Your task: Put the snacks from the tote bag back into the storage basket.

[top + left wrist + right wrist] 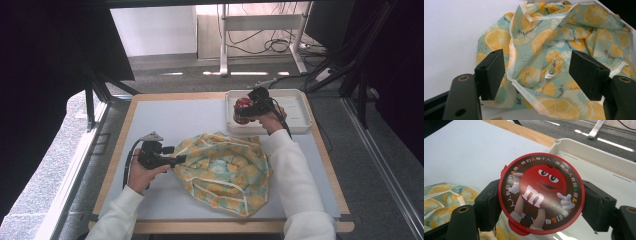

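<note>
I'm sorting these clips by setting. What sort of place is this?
Probably a lab or recording room, not a home: a bare work table with a grey mat, carpet floor with loose cables under a desk frame, and dark curtains at the sides.

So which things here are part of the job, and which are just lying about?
In the job:
- candy tub, clamped in the right gripper
- fabric bag, between the open jaws of the left gripper
- white tray

Lying about:
- desk frame
- floor cables
</note>
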Demonstrator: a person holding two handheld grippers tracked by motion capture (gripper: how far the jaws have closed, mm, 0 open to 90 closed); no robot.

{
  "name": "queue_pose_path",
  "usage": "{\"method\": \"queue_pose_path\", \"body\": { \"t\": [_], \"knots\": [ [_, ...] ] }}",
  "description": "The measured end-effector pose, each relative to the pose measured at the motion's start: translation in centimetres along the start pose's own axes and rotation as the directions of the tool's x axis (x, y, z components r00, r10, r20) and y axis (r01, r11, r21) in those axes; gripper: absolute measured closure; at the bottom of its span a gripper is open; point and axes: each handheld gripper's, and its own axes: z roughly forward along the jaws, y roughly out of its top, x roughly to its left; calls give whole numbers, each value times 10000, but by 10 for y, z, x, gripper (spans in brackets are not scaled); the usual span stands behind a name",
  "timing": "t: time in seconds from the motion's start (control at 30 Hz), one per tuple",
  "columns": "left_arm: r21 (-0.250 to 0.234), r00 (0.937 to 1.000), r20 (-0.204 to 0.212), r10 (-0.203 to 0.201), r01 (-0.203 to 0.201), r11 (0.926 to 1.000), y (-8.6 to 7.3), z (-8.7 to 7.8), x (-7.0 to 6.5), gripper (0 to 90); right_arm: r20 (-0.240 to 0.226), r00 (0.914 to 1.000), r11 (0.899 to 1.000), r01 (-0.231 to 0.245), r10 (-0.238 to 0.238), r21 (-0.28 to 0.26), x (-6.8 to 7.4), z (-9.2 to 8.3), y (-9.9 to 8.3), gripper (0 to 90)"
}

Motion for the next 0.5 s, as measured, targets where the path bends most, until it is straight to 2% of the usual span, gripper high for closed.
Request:
{"method": "queue_pose_path", "body": {
  "t": [0.5],
  "knots": [
    [58, 10000, 33, 46, -46, 10000, 0, 2, -1, 291, 167, 9997, 9997, -165, 162, 163, -10, 21, -3, 256]
  ]
}}
